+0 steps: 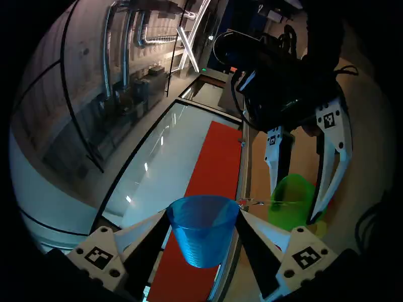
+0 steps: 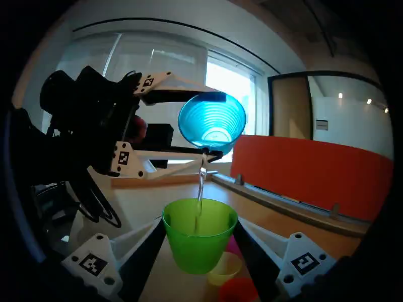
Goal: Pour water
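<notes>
Currently my left gripper (image 1: 202, 217) clamps the blue cup (image 1: 204, 241), tipped high so its water stream (image 2: 201, 183) falls into the green cup (image 2: 200, 246), gripped upright just below by my right gripper (image 2: 200, 222).

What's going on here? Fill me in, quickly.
A person is pouring water with a gripper in each hand. The left gripper grips a blue cup tipped on its side, and a thin stream of water runs from its rim into a green cup held upright in the right gripper. A yellow cup sits on the table just below.
</notes>
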